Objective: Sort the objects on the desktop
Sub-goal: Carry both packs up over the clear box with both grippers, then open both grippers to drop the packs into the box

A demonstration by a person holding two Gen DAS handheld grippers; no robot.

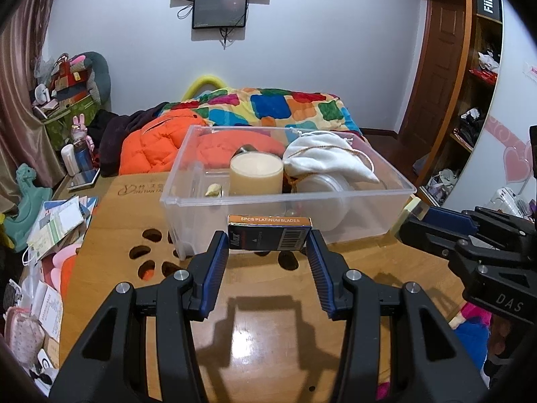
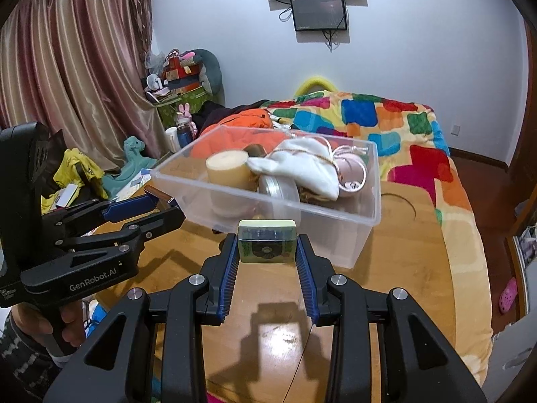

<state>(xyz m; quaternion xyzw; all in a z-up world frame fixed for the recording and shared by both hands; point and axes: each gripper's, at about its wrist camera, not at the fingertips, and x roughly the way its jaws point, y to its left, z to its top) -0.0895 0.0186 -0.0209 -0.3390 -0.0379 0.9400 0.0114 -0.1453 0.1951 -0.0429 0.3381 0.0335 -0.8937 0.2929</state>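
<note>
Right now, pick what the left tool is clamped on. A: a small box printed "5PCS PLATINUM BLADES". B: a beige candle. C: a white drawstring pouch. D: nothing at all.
A: the left tool grips the blade box between its blue pads, in front of the clear bin, not yet inside it.

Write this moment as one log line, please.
left tongs: hold blade box | right tongs: hold green tile | both near clear bin
</note>
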